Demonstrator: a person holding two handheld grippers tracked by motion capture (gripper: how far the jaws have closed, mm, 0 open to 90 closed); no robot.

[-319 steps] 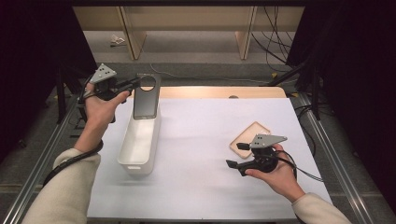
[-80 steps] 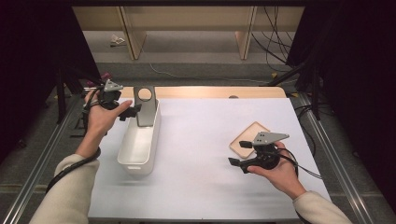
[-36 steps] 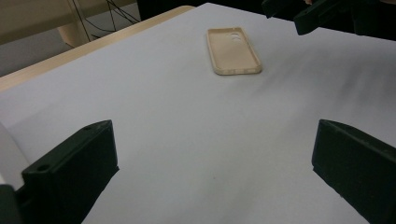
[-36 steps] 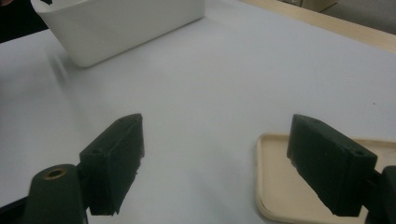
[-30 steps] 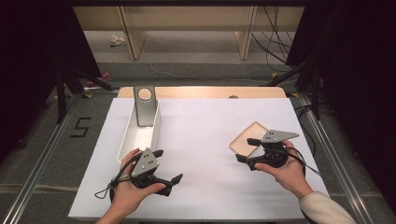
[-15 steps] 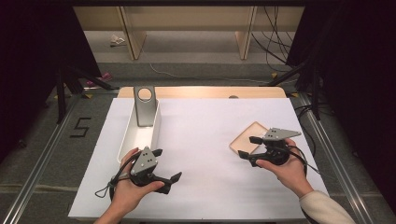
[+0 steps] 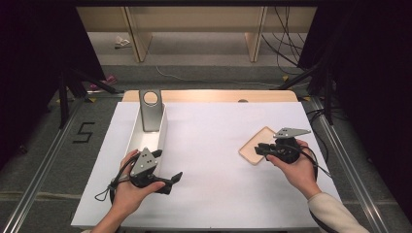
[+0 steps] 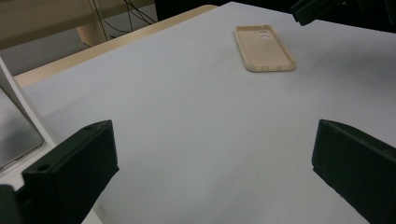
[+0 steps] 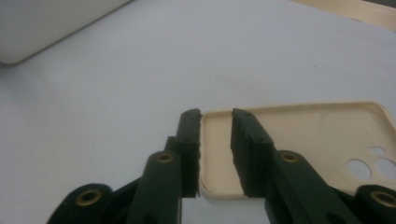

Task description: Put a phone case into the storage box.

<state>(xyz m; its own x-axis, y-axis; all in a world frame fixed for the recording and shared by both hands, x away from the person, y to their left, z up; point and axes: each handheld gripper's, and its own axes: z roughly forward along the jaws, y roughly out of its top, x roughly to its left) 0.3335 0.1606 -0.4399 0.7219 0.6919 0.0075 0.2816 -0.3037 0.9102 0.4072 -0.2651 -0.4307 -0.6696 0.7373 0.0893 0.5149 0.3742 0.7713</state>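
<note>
A beige phone case [image 7: 251,146] lies open side up on the white table sheet at the right. My right gripper [image 7: 261,148] is low at its near corner. In the right gripper view the jaws [image 9: 215,116] straddle the rim of the case [image 9: 303,140], one outside and one inside. They have just been closing, and a narrow gap still shows between them. My left gripper [image 7: 171,182] is open near the front left, with nothing between its jaws [image 8: 215,158]. From there the case [image 8: 264,49] lies far ahead.
A long white bin [image 7: 163,131] stands at the left, with a grey metal stand [image 7: 150,109] leaning in its far end. The bin's wall [image 9: 46,28] is at the upper left of the right gripper view. A bare wooden strip [image 7: 209,95] edges the table's far side.
The left hand let go of the grey stand in the bin and came to the front of the table. The right gripper edged onto the case and its jaws narrowed.
</note>
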